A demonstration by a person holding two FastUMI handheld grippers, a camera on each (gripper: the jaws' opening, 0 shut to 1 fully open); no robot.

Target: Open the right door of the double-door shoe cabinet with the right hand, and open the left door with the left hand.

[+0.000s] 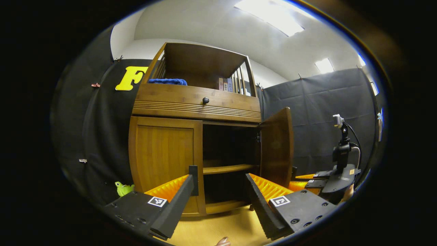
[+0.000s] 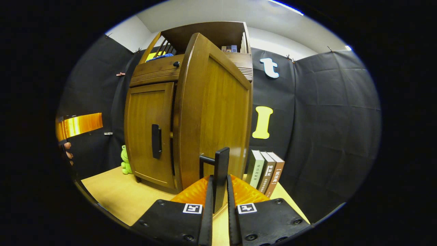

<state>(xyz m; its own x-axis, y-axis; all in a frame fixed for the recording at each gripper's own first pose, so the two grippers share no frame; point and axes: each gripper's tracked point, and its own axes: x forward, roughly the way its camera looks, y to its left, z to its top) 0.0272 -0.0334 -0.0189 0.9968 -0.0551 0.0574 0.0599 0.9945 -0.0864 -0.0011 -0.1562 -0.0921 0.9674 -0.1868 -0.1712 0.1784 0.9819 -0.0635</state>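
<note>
The wooden shoe cabinet [image 1: 196, 102] stands on a table. Its left door [image 1: 164, 153] is closed, and that door's dark handle [image 1: 193, 180] sits right at the tip of one finger of my left gripper [image 1: 220, 179], which is wide open and holds nothing. The right door [image 1: 277, 147] is swung out, baring dark shelves [image 1: 227, 168]. In the right gripper view the right door [image 2: 215, 116] stands edge-on in front of me, and my right gripper [image 2: 220, 182] is shut on its handle [image 2: 221, 164]. The left door's handle [image 2: 156, 141] shows further left.
A green toy frog [image 2: 125, 160] sits by the cabinet's left foot. Three books [image 2: 267, 171] stand against the cloth wall to its right. A blue cloth [image 1: 167, 81] lies on the top shelf above a drawer with a knob [image 1: 205, 100]. The tabletop [image 2: 116, 191] is pale wood.
</note>
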